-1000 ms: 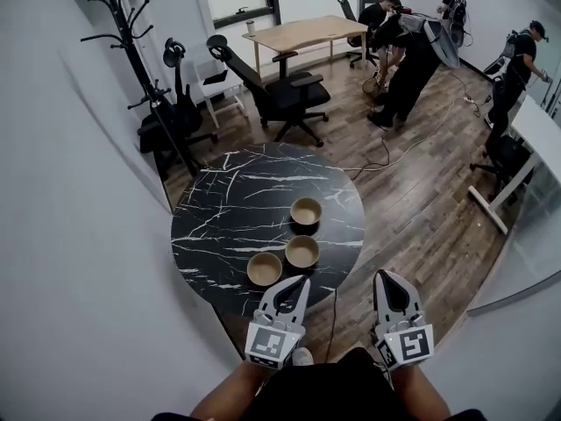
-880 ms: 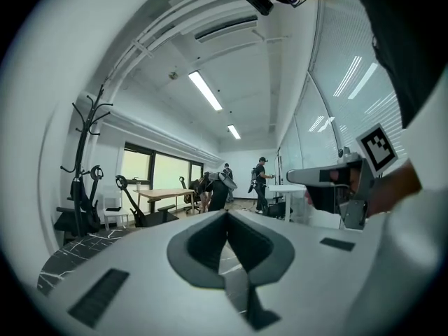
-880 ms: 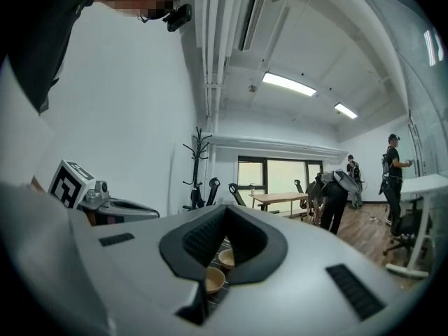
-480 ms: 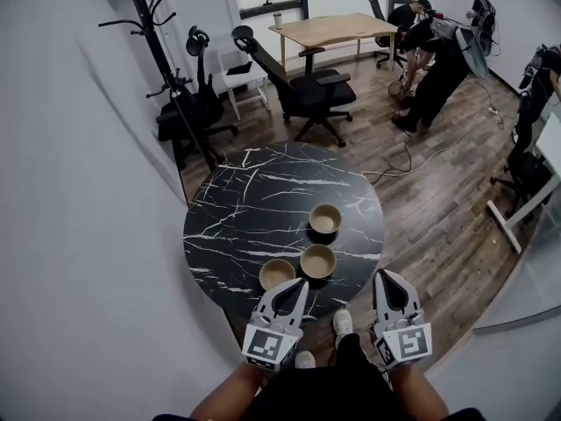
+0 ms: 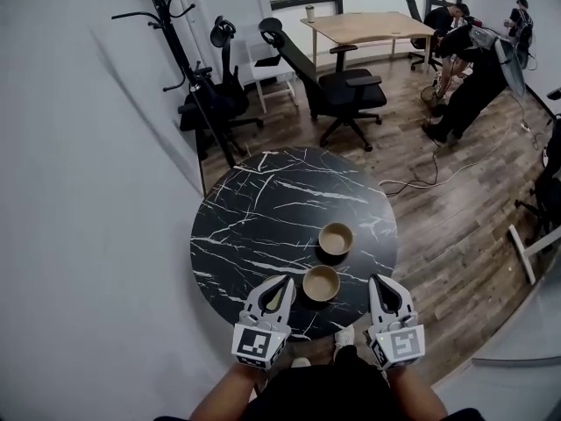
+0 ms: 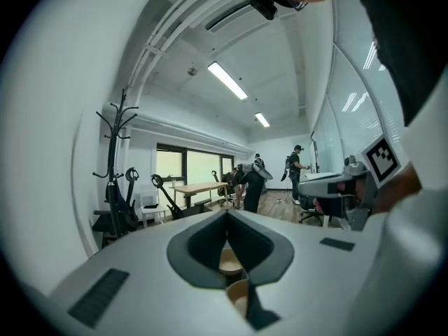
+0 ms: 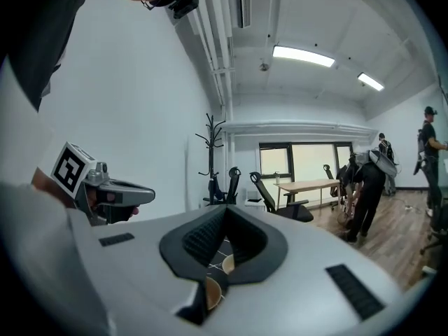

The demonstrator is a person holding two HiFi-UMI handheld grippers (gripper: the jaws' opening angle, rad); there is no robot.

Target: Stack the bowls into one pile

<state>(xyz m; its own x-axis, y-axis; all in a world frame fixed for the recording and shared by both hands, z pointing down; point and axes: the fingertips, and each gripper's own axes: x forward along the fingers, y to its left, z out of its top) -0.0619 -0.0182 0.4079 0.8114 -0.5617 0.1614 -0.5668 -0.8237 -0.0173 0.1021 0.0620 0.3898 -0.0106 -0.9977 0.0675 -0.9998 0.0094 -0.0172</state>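
Three tan bowls stand apart on the round black marble table (image 5: 254, 209). One bowl (image 5: 336, 238) is farther off and the middle bowl (image 5: 321, 282) sits near the front edge. The third bowl (image 5: 275, 299) shows only through the gap of my left gripper (image 5: 287, 280), which hovers over it, shut and holding nothing. My right gripper (image 5: 378, 280) is at the table's near right edge, also shut with nothing in it. In the left gripper view two bowls (image 6: 229, 261) show past the closed tips. In the right gripper view a bowl (image 7: 210, 292) lies just beyond the tips.
A black office chair (image 5: 337, 90) and a coat rack (image 5: 180, 42) stand behind the table. Farther back are a wooden desk (image 5: 368, 26) and people (image 5: 473, 68) at the back right. A cable (image 5: 421, 178) lies on the wood floor.
The table and bowls have drawn closer. Both grippers now reach over its near edge, and the left one covers the nearest bowl. Jaws stayed shut.
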